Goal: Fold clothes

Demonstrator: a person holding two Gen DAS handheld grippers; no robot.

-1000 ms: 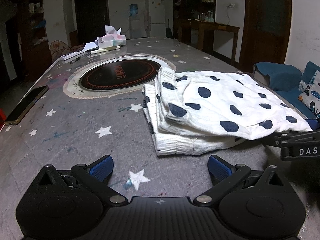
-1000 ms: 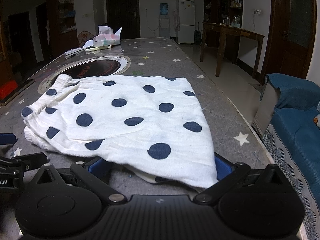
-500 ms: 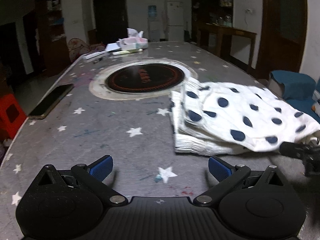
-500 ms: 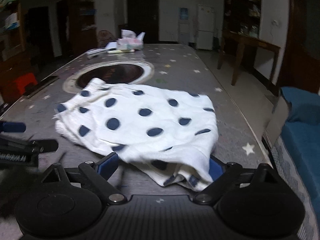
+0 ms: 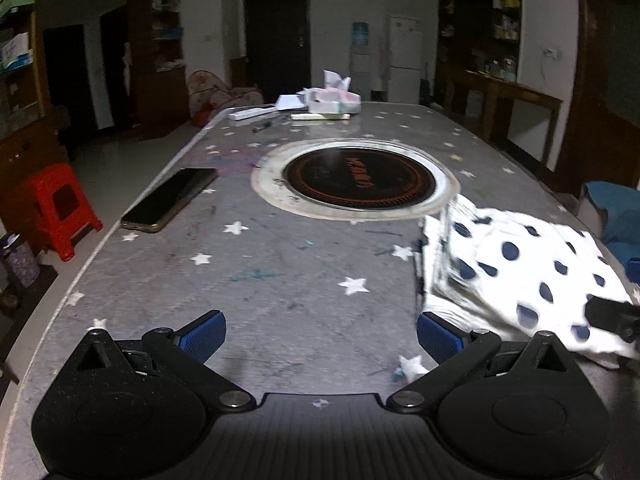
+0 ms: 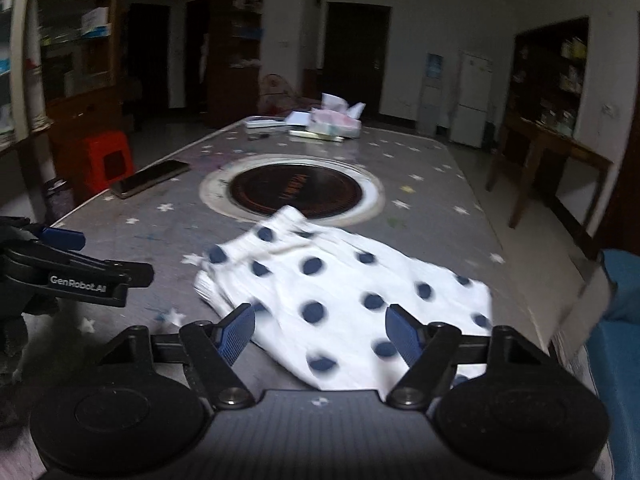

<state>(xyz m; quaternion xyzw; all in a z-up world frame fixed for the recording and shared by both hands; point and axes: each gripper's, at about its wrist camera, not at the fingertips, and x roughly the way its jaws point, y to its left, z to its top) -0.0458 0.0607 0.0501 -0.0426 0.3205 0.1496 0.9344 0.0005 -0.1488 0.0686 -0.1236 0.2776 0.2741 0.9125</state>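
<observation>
A folded white garment with navy dots (image 5: 520, 276) lies on the grey star-patterned table (image 5: 280, 264), at the right in the left wrist view and in the middle of the right wrist view (image 6: 344, 296). My left gripper (image 5: 320, 330) is open and empty, to the left of the garment above bare table. My right gripper (image 6: 320, 330) is open, raised above the garment's near edge, holding nothing. The left gripper also shows at the left of the right wrist view (image 6: 80, 276).
A round black induction plate (image 5: 354, 178) is set in the table's middle. A phone (image 5: 172, 198) lies near the left edge. A tissue box (image 5: 334, 102) and papers sit at the far end. A red stool (image 5: 56, 204) stands left, a blue sofa (image 6: 616, 344) right.
Both grippers have pulled back and risen. The right gripper, earlier with the garment's edge between its fingers, is now free of it. The garment stays folded on the table.
</observation>
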